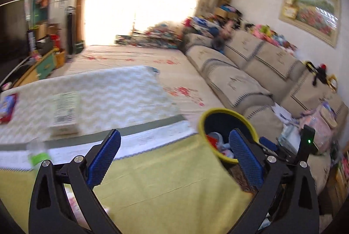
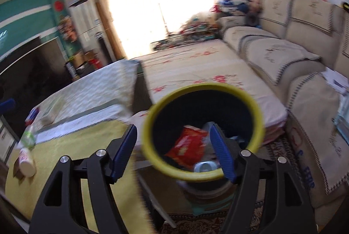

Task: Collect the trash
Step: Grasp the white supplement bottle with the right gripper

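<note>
Trash (image 2: 187, 146) (red wrapper, a can) fills the yellow-rimmed bin (image 2: 260, 124); both grippers gape, empty.

Open, empty right tongs (image 2: 173, 148) above yellow-rimmed bin (image 2: 150, 146); red wrapper (image 2: 187, 146) inside

Yellow-rimmed dark round bin (image 2: 257, 116): stands on the floor off the right end of the cloth-covered table (image 1: 152, 179), before the long beige cushioned sofa (image 1: 250, 72). In the bin: red crumpled wrapper (image 2: 187, 146), silver can (image 2: 205, 166). On the table, left part: flat pale cardboard box (image 1: 65, 111), clear plastic bottle (image 1: 39, 155), both well apart from the bin.
</note>
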Demonstrator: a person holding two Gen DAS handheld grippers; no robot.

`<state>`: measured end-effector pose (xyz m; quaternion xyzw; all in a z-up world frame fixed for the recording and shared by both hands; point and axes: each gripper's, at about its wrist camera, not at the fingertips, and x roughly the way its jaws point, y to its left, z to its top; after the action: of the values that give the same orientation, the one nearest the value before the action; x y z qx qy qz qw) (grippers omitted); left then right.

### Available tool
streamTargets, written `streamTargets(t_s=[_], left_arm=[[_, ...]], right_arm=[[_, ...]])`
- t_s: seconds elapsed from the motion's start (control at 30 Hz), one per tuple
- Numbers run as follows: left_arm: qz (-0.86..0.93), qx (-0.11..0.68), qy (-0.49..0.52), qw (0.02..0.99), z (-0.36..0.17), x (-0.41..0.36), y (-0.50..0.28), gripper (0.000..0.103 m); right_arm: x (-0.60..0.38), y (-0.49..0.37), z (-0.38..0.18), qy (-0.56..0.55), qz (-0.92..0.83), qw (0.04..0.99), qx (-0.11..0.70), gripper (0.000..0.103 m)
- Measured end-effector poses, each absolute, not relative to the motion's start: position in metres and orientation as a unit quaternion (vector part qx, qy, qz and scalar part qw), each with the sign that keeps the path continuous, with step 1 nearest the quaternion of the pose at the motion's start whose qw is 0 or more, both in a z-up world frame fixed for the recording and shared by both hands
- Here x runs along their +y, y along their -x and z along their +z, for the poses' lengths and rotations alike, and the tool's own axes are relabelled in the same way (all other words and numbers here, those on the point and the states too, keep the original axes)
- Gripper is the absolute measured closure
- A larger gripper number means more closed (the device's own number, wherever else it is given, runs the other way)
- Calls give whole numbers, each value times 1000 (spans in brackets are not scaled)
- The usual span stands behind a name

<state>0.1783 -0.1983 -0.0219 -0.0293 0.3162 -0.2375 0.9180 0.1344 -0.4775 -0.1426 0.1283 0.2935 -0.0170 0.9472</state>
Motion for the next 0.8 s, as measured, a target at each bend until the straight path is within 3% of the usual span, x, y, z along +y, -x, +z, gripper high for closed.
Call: streamTargets(t_s=[0.37, 0.8], left_arm=[[-87, 298, 102, 945, -27, -34, -129, 5], [-71, 314, 132, 937, -63, 10, -106, 5]], right_arm=[[-307, -143, -133, -41, 224, 920, 320, 37], [-209, -162, -142, 52, 300, 882, 359, 37]])
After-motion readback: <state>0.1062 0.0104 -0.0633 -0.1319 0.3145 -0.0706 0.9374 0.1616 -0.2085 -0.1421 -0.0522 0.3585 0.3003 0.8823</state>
